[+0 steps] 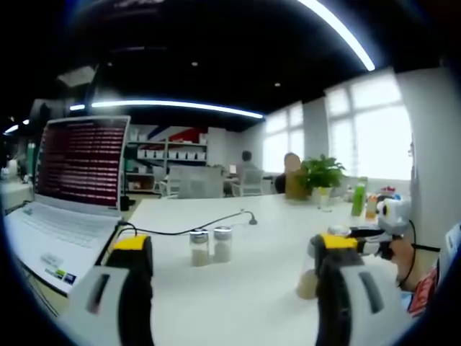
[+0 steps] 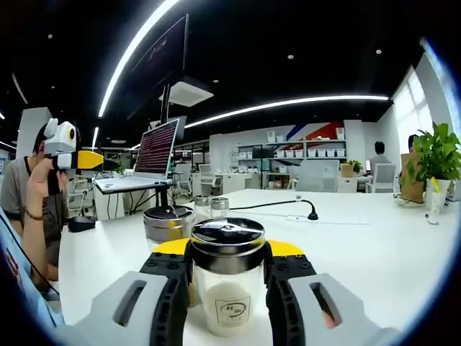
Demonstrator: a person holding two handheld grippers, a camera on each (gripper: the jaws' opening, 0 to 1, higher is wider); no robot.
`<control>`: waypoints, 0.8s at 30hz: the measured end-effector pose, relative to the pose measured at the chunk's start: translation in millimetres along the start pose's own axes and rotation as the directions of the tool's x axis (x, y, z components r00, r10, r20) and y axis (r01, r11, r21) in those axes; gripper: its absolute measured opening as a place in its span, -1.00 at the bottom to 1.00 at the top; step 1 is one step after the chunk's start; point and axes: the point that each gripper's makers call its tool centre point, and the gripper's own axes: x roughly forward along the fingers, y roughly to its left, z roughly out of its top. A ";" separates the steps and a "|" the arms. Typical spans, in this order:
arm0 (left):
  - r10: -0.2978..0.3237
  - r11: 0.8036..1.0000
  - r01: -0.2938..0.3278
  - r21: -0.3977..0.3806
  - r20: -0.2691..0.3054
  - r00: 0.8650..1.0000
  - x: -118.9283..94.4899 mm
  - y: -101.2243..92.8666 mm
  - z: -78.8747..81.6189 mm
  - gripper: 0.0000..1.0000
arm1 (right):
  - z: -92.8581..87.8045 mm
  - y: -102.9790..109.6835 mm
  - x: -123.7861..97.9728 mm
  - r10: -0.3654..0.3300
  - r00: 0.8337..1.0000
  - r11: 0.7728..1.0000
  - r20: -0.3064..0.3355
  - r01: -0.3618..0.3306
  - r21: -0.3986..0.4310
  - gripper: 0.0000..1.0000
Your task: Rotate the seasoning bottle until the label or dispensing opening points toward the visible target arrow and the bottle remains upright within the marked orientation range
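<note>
A: Left gripper view first: the left gripper hangs above the white table with its jaws spread wide and nothing between them. Two small shakers stand ahead, apart from it.

B: And at the right edge?

A: The right gripper shows there, a jar half hidden behind a jaw.

B: Right gripper view now.

A: The right gripper has its jaws pressed against the seasoning bottle, upright on the table. A second jar stands just behind.

B: The risk?

A: No target arrow visible, possibly out of frame, so overshooting looks likely. A hard twist could tip the bottle or knock the neighbour.
</note>
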 end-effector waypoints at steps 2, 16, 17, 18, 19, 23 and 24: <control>-0.004 1.000 0.004 0.004 -0.003 1.000 0.6 -1.1 -0.8 0.97 | 0.1 -0.4 0.6 0.010 1.000 1.000 -0.001 -0.010 0.009 -0.22; -0.004 1.000 0.004 -0.009 -0.011 1.000 2.8 0.3 -4.6 0.96 | 4.2 0.6 -13.9 0.031 0.998 1.000 -0.057 -0.031 -0.002 0.30; -0.003 1.000 0.003 -0.009 -0.012 1.000 2.9 0.5 -4.8 0.96 | 5.8 3.6 -14.3 0.056 0.997 0.998 -0.062 -0.056 0.008 0.32; -0.002 1.000 0.002 -0.010 -0.011 1.000 3.0 0.9 -4.9 0.95 | 7.8 7.6 -14.8 0.090 0.994 0.996 -0.066 -0.089 0.014 0.34; -0.001 1.000 0.001 -0.011 -0.011 1.000 3.0 1.3 -4.8 0.95 | 9.5 8.0 -15.2 0.100 0.993 0.995 -0.066 -0.099 0.021 0.35; 0.001 1.000 -0.001 -0.015 -0.012 1.000 2.4 1.5 -4.9 0.95 | 16.9 6.3 -19.7 0.156 0.982 0.986 -0.103 -0.161 -0.036 0.36; -0.001 1.000 0.000 -0.013 -0.009 1.000 1.7 0.6 -3.9 0.95 | 17.4 4.6 -20.5 0.164 0.980 0.983 -0.115 -0.172 -0.064 0.38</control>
